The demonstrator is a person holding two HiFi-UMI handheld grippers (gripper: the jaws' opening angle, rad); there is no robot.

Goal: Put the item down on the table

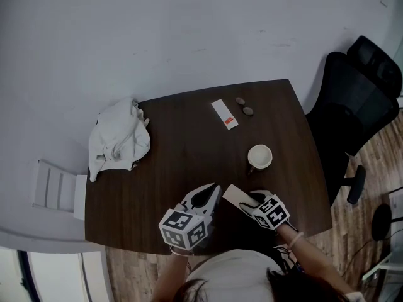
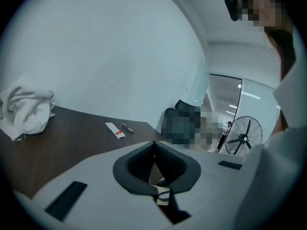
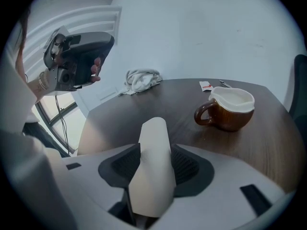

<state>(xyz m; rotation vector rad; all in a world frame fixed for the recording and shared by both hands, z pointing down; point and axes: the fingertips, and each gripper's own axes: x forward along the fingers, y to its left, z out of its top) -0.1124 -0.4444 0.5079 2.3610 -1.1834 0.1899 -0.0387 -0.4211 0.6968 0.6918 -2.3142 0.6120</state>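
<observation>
- Head view: a dark brown wooden table [image 1: 189, 137] is seen from above, w/ a crumpled white cloth [image 1: 118, 140] at its left edge, a white paper sachet w/ a red mark [image 1: 225, 114] & two small dark round pieces [image 1: 244, 106] toward the far side, and a brown ceramic mug w/ white inside [image 1: 259, 157] at right. The left gripper [image 1: 213, 190] & right gripper [image 1: 250, 199] are held side by side over the near edge. A pale beige flat card-like item [image 1: 232, 194] is seen sticking out of the right gripper, betw. the two tools. A black office chair [image 1: 356, 99] is parked beside the table at right.
- Left gripper view: the jaws are seen shut tip to tip, w/ nothing betw. them. Cloth & sachet are seen on the table beyond, a standing fan [image 2: 247, 133] in the background at right.
- Right gripper view: the item is clamped betw. the dark ribbed pads [image 3: 184, 164], jaws set wide around it, its rounded end raised over the tabletop. Whether any part touches the table cannot be told. The mug is seen just beyond at right, the cloth at the far edge, the left gripper raised at upper left.
</observation>
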